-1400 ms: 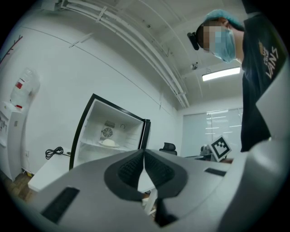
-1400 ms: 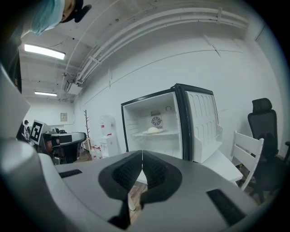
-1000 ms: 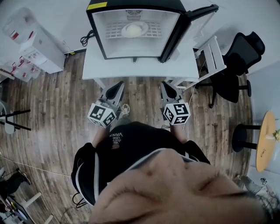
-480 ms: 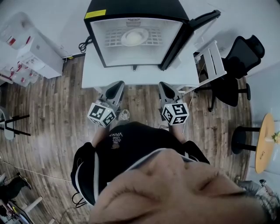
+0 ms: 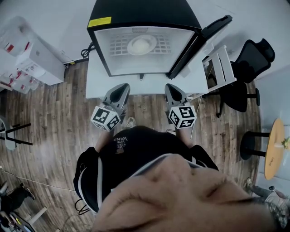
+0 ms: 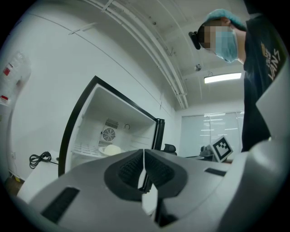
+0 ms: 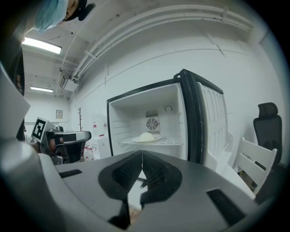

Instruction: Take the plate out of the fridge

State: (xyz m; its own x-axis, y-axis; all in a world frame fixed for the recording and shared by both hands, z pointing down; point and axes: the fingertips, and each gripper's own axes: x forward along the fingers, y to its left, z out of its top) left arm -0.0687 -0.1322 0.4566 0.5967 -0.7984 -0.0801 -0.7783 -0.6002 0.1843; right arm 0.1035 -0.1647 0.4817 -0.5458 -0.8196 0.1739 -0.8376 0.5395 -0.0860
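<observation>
The small black fridge stands on a white surface against the wall, its door swung wide to the person's right. Inside, the plate sits on the wire shelf, towards the back and just in front of the round fan grille. A pale rounded lump lies on it, though I cannot tell what it is.

The person stands on the wood floor facing the open fridge, holding both tools out level, side by side. The left tool has its jaws pressed together with nothing between them. The right tool is the same, jaws closed tight and empty. Their tips reach the near edge of the surface, well apart from the plate and short of the fridge opening. Each tool carries its marker cube at the back end, near the person's chest.

To the right of the open door a white slatted chair is drawn up to the surface, and beyond it sits a black office chair.
</observation>
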